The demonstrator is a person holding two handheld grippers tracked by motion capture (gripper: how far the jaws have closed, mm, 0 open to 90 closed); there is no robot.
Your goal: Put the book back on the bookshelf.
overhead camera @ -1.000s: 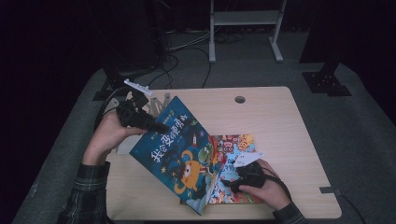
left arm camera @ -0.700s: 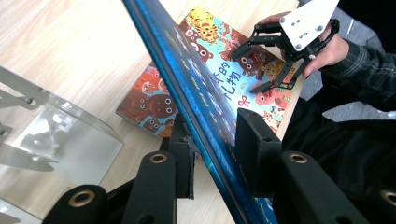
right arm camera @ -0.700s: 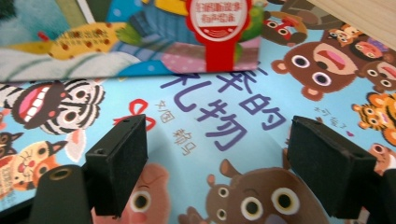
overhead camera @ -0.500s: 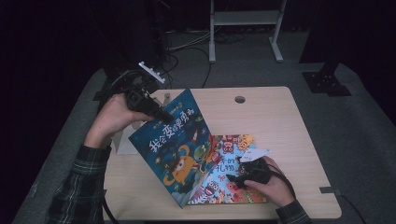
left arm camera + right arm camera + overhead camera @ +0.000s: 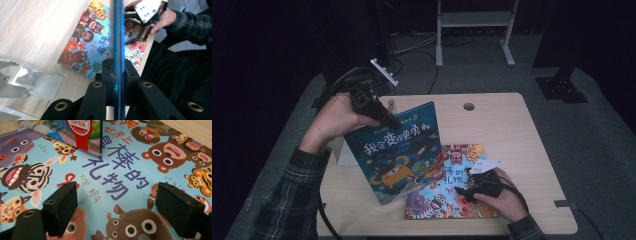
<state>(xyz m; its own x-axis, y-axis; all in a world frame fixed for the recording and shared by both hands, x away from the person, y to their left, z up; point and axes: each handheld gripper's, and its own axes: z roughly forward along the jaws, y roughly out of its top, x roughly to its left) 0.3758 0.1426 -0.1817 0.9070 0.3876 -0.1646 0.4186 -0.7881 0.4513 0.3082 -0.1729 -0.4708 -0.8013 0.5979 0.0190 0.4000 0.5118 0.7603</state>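
A blue picture book [image 5: 397, 150] with an orange monster on its cover stands tilted on its lower edge. My left gripper [image 5: 393, 122] is shut on its upper edge; the jaws have just been closing tighter on it. In the left gripper view the book's thin edge [image 5: 117, 37] runs straight up between the two pads of the left gripper [image 5: 117, 65]. Under it lies a light-blue animal book [image 5: 452, 195], flat on the table. My right gripper [image 5: 464, 192] rests over this book, open; its jaws have just been opening, with only the cover [image 5: 120, 177] beneath the right gripper [image 5: 115, 207].
The wooden table [image 5: 512, 130] has a cable hole [image 5: 469, 106] near its far edge. A clear plastic stand [image 5: 37, 80] sits on the left of the table beside the books. A metal frame [image 5: 472, 30] and cables lie on the floor beyond.
My left hand has risen and drawn back, swinging the blue book from a low slant to nearly upright. The right gripper has stayed on the animal book.
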